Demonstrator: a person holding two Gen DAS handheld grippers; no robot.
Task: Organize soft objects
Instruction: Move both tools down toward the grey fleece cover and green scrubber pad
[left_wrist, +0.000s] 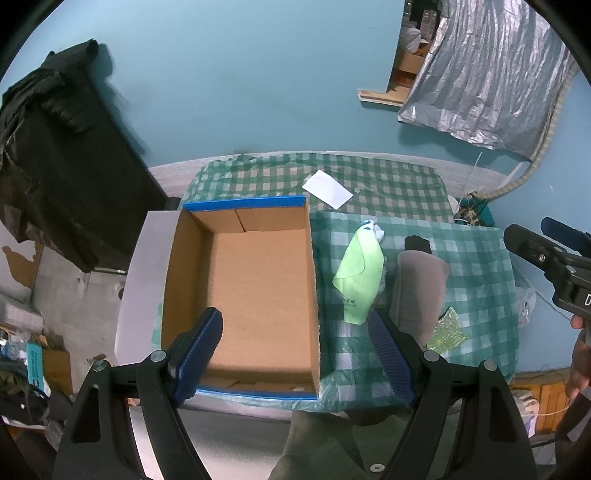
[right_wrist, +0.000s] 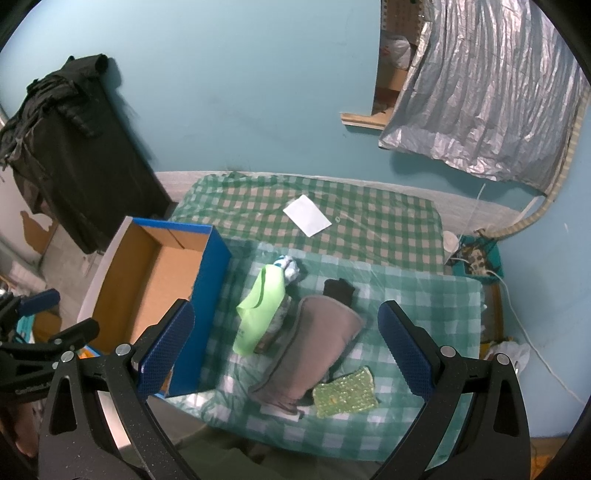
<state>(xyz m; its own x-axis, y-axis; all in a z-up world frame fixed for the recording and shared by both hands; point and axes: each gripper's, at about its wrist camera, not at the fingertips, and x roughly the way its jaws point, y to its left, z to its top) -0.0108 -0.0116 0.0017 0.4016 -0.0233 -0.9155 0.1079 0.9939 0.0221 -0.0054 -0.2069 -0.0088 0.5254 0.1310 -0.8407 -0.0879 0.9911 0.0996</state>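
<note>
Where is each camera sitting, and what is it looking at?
Left wrist: sits on the left gripper, looking down into the empty cardboard box; its open jaws and the right gripper show.
Right wrist: sits on the right gripper, looking down at the grey pouch and green cloth; its open jaws show.
Both share the box, cloth, pouch and checked tablecloth.

Both my wrist views are showing a dim, cool, blue-tinted room. Soft light is falling from above, casting a faint shadow inside the cardboard box. Glare is glinting off the silver sheet at upper right. Edges are bending and darkening into black corners; focus is looking slightly soft throughout.
</note>
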